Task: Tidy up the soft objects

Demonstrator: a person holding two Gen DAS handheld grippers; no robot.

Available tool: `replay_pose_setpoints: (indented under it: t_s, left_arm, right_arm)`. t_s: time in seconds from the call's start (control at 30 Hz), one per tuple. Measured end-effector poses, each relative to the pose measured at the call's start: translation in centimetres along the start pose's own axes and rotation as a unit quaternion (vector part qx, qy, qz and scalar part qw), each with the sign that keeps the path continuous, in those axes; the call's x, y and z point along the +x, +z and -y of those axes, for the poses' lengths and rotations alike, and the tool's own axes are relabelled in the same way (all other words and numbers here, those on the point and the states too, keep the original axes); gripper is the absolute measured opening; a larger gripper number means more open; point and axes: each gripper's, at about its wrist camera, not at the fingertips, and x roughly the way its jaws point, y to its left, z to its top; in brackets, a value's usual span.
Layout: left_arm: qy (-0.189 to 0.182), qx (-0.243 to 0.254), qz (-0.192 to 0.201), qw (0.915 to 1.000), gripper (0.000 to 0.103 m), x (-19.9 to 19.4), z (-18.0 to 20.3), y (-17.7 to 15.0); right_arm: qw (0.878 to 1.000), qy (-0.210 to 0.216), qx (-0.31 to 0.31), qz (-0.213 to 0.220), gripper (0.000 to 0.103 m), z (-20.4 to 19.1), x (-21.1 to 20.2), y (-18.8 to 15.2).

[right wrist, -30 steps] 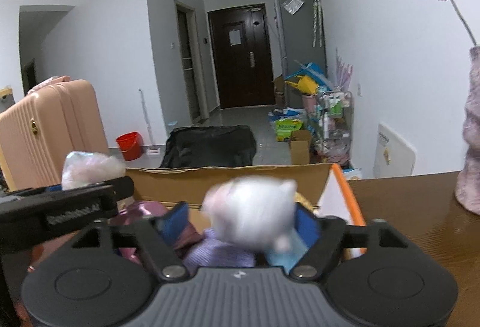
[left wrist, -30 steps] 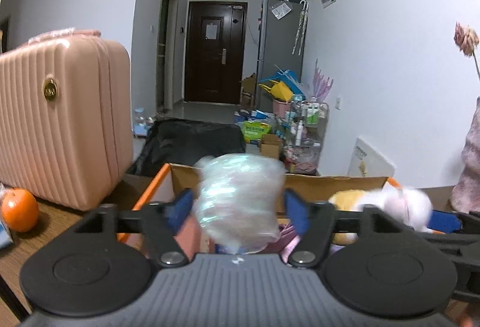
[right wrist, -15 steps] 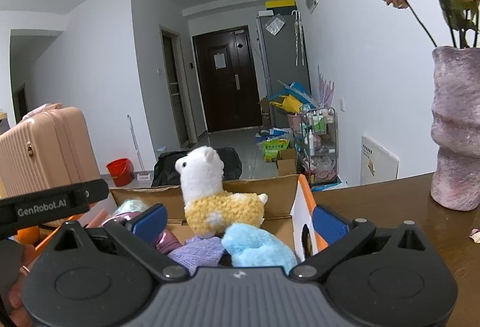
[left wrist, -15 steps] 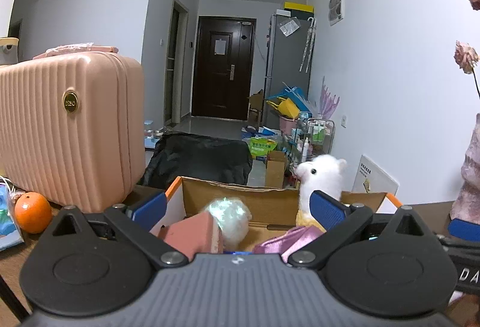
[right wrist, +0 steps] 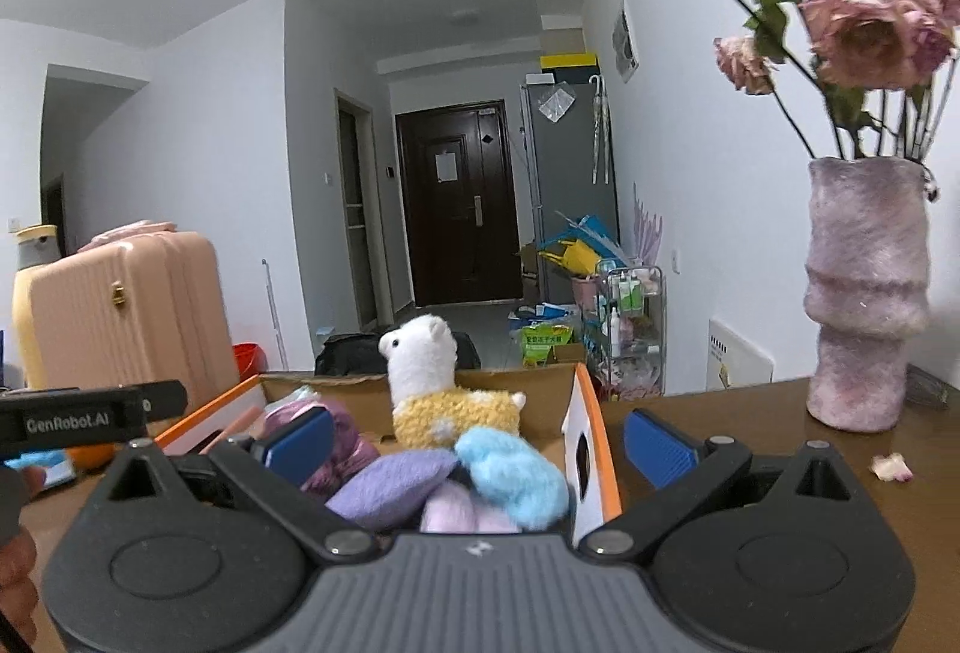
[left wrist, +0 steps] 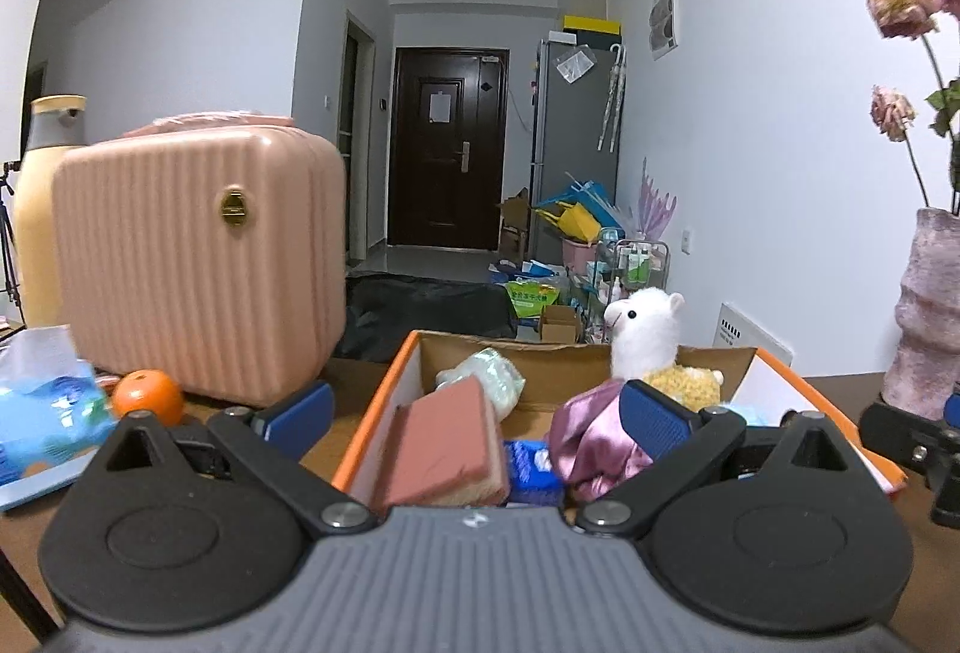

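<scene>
Inside the orange-edged cardboard box point(left wrist: 384, 401), soft things heaped together: a white-and-yellow alpaca plush point(left wrist: 645, 335) upright against the far wall, a pale green bundle point(left wrist: 489, 374) at the far left corner, a pink sponge block point(left wrist: 444, 449) leaning along the left wall, a blue scrub pad point(left wrist: 531, 467) low in the middle, a crumpled mauve satin cloth point(left wrist: 591, 437) just right of it. From the right-hand view, the same alpaca plush point(right wrist: 429, 383) behind a lilac cushion point(right wrist: 390, 482) and a fluffy light-blue piece point(right wrist: 510, 467), both piled near the right wall of the box point(right wrist: 591, 443). Left gripper point(left wrist: 477, 413) spread wide and holding nothing, hovering at the near edge of the box, its left pad outside the left wall and its right pad over the satin cloth. Right gripper point(right wrist: 477, 440) likewise released and bare, straddling the right wall, left pad over the pile, right pad above the brown table point(right wrist: 780, 449). Beyond the box's left side, an orange point(left wrist: 147, 398) beside a ribbed pink suitcase point(left wrist: 198, 257), with a blue tissue pack point(left wrist: 42, 413) at the table's left edge. Toward the right edge, a mauve felted vase point(right wrist: 864, 293) of dried roses point(right wrist: 870, 29), a fallen petal point(right wrist: 891, 467) near its foot.
</scene>
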Motion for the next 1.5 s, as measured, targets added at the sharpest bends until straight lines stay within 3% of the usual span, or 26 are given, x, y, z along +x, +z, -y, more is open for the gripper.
replay_pose_setpoints:
  t_s: [0.43,0.8,0.93,1.2,1.5]
  left_arm:
    - [-0.017,0.023,-0.007,0.9996,0.103,-11.9,-3.3,-3.2]
    - [-0.045,0.046,0.011,0.9979,0.103,-24.9,-4.2,-7.1]
    - [-0.062,0.044,0.023,0.9968,0.103,-29.5,-4.4,-8.7]
    - [-0.088,0.049,0.022,0.9947,0.103,-35.0,-4.5,-11.3]
    - [-0.093,0.052,0.043,0.9933,0.103,-37.3,-4.6,-11.2]
  right_arm:
    - [1.0,0.0,-0.004,0.004,0.103,-1.6,-12.7,-3.3]
    - [1.0,0.005,-0.009,0.027,0.103,-4.9,-26.1,-7.1]
    - [1.0,0.019,-0.006,0.012,0.103,-5.8,-29.8,-8.8]
    - [1.0,0.02,-0.018,0.001,0.103,-7.1,-34.3,-9.9]
    - [0.999,0.022,-0.025,0.022,0.103,-7.9,-36.3,-9.4]
